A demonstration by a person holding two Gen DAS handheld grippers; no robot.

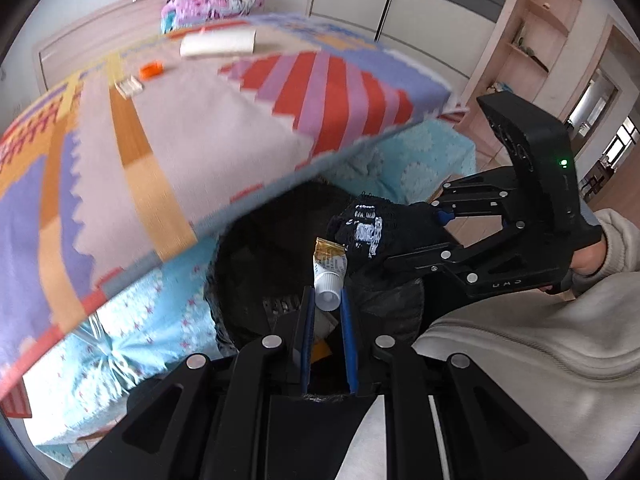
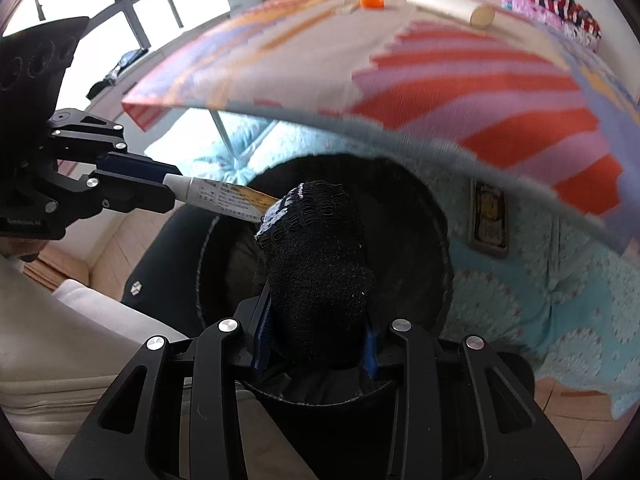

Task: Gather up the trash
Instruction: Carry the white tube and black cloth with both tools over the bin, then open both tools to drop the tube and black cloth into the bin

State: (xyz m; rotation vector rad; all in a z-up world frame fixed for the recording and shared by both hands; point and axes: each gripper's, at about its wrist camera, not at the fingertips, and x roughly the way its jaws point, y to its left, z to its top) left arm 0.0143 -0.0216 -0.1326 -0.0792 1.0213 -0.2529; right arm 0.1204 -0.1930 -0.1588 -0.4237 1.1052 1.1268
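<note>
My left gripper (image 1: 327, 300) is shut on a small white tube with a white cap (image 1: 330, 276) and holds it over a black-lined bin (image 1: 256, 248); the tube also shows in the right wrist view (image 2: 224, 198), held by the left gripper (image 2: 170, 186). My right gripper (image 2: 318, 312) is shut on a black knitted cloth with white marks (image 2: 316, 264), also above the bin (image 2: 420, 216). In the left wrist view the cloth (image 1: 372, 228) touches the tube's far end, with the right gripper (image 1: 440, 216) behind it.
A colourful patterned blanket (image 1: 192, 120) covers a surface above the bin. On it lie a white roll (image 1: 218, 42), an orange cap (image 1: 151, 70) and a small white piece (image 1: 129, 87). A turquoise quilt (image 2: 540, 280) hangs below. The person's beige sleeve (image 1: 540, 340) is at right.
</note>
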